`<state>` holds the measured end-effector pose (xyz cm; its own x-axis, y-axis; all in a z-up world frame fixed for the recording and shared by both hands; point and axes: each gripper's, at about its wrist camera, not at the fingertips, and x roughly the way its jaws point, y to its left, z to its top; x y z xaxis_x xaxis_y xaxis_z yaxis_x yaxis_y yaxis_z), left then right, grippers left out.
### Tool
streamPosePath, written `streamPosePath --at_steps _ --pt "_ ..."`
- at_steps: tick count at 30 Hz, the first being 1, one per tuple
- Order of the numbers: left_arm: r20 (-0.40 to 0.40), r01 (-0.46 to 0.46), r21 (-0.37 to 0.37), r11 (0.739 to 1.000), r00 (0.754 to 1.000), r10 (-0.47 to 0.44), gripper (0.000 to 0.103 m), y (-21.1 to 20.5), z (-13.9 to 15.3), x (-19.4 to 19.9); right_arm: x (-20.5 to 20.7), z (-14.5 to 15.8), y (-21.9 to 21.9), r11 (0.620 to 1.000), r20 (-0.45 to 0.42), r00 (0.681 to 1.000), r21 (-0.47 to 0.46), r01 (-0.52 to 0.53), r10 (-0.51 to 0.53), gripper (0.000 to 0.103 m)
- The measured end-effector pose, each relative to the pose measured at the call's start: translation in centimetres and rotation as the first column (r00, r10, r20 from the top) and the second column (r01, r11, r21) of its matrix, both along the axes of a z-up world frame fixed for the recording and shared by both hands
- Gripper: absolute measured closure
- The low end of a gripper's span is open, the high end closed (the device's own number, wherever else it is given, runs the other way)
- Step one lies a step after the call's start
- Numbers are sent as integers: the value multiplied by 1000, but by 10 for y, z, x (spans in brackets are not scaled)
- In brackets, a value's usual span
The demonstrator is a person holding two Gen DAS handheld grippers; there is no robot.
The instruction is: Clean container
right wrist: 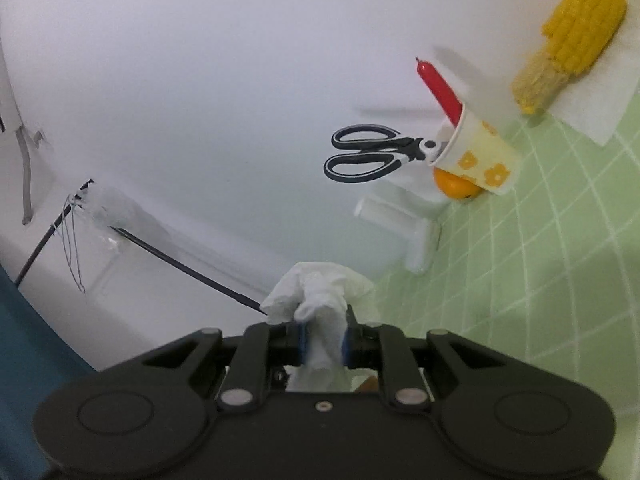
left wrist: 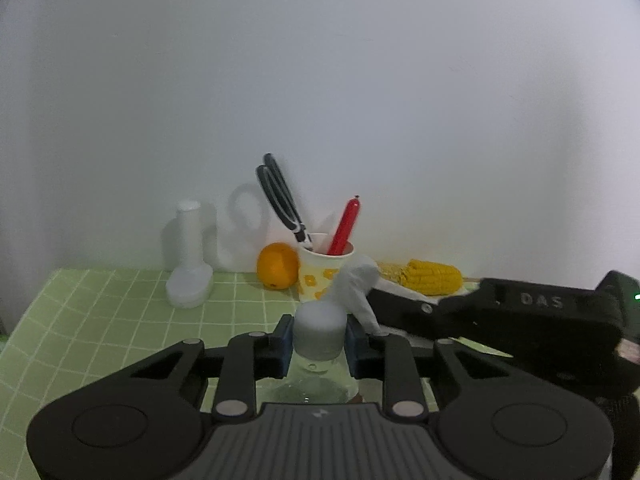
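Above the green-checked surface (left wrist: 120, 300), the left gripper (left wrist: 319, 338) has its fingers closed on the white cap of a clear container (left wrist: 319, 330), held upright just ahead of the camera. The right gripper (right wrist: 323, 342), fingers pinched on a crumpled white tissue (right wrist: 320, 300), reaches in from the right, the wad touching or just beside the cap's far shoulder; wiping appears under way.
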<state>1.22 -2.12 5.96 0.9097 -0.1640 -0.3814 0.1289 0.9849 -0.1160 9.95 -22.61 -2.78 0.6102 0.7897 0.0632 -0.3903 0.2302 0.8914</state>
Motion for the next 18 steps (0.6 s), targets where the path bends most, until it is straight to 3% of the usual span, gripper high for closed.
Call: streamPosePath --at_steps 4,7,10,13,15,18 --pt "-10 -3 -5 1000 1000 3 75 5 1 -1 14 -18 4 998 -63 998 55 -24 27 86" --pt "-11 -2 -22 1000 1000 2 75 5 2 0 16 -32 4 1000 -124 992 4 -8 8 86" --pt "-15 1 -27 1000 1000 -1 75 2 3 4 17 -38 5 991 -164 986 -135 2 -24 86" --pt "-13 15 -11 1000 1000 -15 75 -4 2 5 15 -35 13 955 -154 986 -295 16 -64 86" --pt "-12 17 -7 1000 1000 -17 75 -6 2 5 14 -31 11 963 -141 988 -268 24 -64 86" --pt "-15 16 -19 1000 1000 -17 75 -4 1 5 12 -25 0 997 -89 996 -81 10 -17 86"
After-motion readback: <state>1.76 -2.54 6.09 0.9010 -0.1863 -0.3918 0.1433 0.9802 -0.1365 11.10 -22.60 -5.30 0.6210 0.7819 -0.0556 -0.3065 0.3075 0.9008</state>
